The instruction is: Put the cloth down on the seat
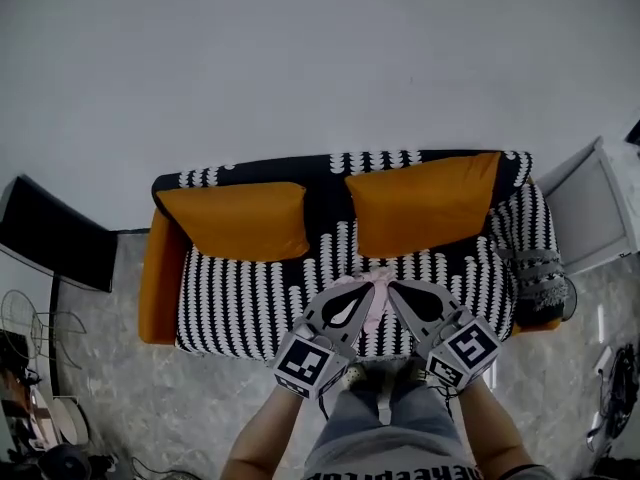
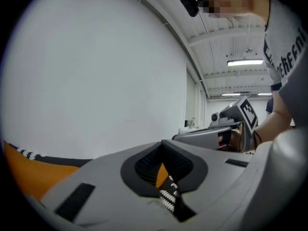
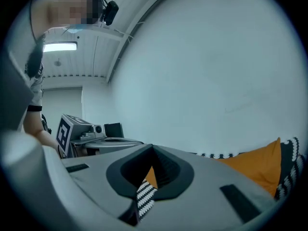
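Grey jeans (image 1: 385, 430) and your two forearms fill the near edge of the head view. Just beyond them are the square-marked cubes of your left gripper (image 1: 367, 284) and your right gripper (image 1: 393, 287), held side by side and angled inward so their tips almost meet.

In the left gripper view your left gripper (image 2: 161, 145) has its jaws drawn together at the tip, leaving only the teardrop hollow between them. Through that hollow you see orange and a strip of black-and-white pattern. The right gripper view shows the same for your right gripper (image 3: 153, 148): jaws together, with pattern and orange showing through the hollow. Neither gripper view shows the cloth itself.

From the head view, the pale pink cloth (image 1: 378, 306) is bunched right at both pairs of tips. It hangs between the two grippers, pinched by each, over the front middle of the seat (image 1: 240, 308). Whether its lower end touches the seat cannot be told.

The seat is striped in black and white, with an orange armrest (image 1: 160, 268) at your left. Two orange cushions lean against the backrest behind it, the left cushion (image 1: 235, 220) and the right cushion (image 1: 420, 204). Behind the sofa rises a plain white wall (image 1: 300, 58).
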### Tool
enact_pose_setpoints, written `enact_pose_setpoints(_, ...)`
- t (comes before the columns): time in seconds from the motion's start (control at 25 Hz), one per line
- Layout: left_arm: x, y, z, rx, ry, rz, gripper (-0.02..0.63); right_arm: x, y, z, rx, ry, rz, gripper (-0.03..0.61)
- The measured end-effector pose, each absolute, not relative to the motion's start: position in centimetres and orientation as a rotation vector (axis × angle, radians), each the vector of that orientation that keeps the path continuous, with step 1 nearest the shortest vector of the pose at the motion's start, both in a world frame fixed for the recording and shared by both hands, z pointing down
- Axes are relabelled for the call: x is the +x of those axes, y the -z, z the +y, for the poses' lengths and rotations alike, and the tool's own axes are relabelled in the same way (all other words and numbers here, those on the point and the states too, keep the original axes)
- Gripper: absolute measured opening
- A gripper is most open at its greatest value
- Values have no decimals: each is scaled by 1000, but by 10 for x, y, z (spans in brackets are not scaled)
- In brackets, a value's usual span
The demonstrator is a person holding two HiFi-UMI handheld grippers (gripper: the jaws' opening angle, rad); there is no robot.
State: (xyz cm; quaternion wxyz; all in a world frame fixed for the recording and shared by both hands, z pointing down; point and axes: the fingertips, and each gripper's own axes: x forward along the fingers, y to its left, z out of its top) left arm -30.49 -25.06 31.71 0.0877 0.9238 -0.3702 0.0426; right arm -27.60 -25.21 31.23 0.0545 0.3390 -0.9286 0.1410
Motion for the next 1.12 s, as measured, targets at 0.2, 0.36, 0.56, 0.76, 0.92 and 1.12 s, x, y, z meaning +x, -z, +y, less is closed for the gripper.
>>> enact_pose_setpoints(0.2,-301,-295,-241,2765,-77,-1104,40,-275,-293,-246,1032,-396,-2860,11)
enact_pose_setpoints(0.36,-299,-282,-237,2739,-68,-1112,40,-274,-280,-242,1032,-370,-2887,11)
enact_pose_setpoints(0.56,-300,-277,-237,2773,-37,-1161,40,-273,-271,-238,1003,-337,-2911,9)
enact_pose_setpoints(0.76,-295,-275,-231,2756,-41,-1172,40,-271,-270,-233,987,-336,-2921,9)
enact_pose_setpoints(0.92,-294,-272,-230,2763,-15,-1186,40,-270,-269,-230,978,-336,-2924,9)
enact_pose_setpoints(1.12,-293,-272,-225,2751,-25,-1196,40,-267,-267,-226,981,-337,-2931,9)
